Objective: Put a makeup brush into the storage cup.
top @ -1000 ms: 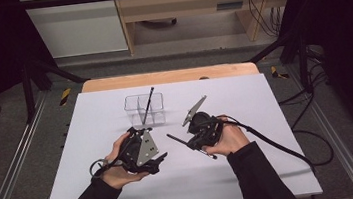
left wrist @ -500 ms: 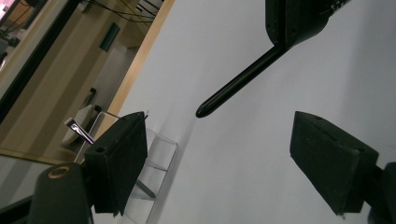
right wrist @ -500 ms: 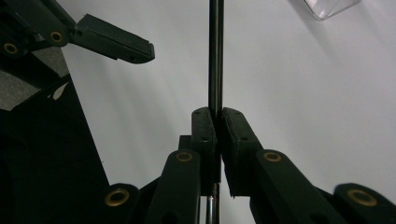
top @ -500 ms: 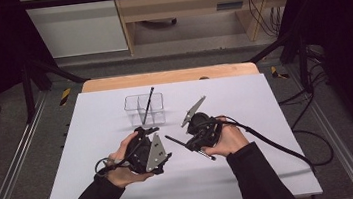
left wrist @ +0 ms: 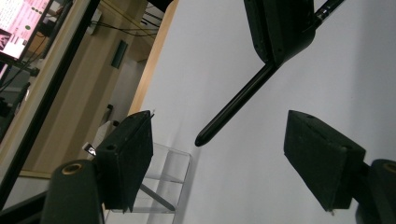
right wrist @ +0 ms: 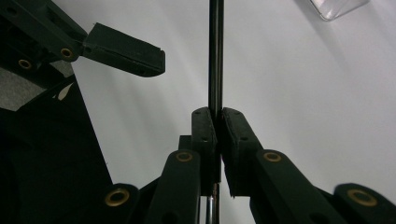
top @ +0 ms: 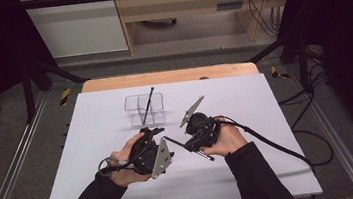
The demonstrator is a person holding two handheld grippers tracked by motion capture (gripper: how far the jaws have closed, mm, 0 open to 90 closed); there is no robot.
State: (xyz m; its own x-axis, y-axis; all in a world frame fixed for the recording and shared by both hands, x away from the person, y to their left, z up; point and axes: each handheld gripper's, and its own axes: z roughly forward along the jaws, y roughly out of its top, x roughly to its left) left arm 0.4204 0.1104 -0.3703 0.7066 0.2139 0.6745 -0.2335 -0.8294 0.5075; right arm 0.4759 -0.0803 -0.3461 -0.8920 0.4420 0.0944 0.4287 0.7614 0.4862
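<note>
Right hand-held gripper point(right wrist: 216, 123) clamps one pen point(right wrist: 215, 56); left hand-held gripper point(left wrist: 219, 158) wide; second pen point(top: 147, 105) in organizer point(top: 135, 104).

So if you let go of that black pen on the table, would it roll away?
Probably a little. The pen looks round, smooth and thin, so on the flat white table it could roll. It stays straight while the right gripper pinches it partway along, so it seems stiff. It also looks light.

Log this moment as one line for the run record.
right gripper: shut on black pen | left gripper: open, pen tip between its jaws, not touching | clear organizer: holds a second pen
</note>
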